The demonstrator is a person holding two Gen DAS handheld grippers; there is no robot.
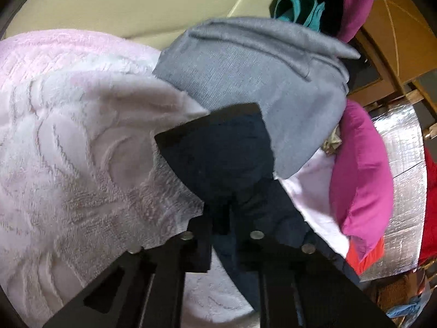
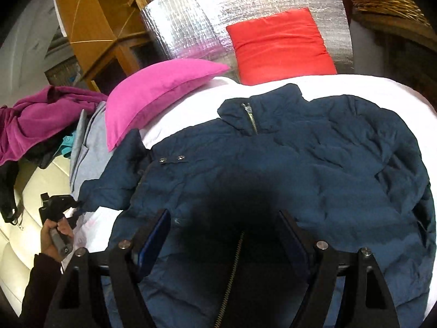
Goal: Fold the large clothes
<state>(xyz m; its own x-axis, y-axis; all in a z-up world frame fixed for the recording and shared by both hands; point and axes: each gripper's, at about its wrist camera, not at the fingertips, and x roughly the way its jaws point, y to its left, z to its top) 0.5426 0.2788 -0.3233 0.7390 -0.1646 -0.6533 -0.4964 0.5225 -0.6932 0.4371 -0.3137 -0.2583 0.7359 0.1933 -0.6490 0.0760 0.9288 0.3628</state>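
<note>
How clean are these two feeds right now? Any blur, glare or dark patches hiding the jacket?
Left wrist view: motion blur softens the grey garment and pink towel; the left tool fills the centre. Right wrist view: sharper, but a dark shadow sits on the navy jacket between the right tool's fingers; the silver foil surface glares; both views bend at the edges.

The left gripper (image 1: 215, 147) sat at frame centre, its jaws clamped on a navy sleeve (image 1: 245, 218) running to the lower right. A pink towel (image 1: 68, 136) filled the left; grey cloth (image 1: 259, 82) lay above, a magenta pillow (image 1: 360, 177) at right.
</note>
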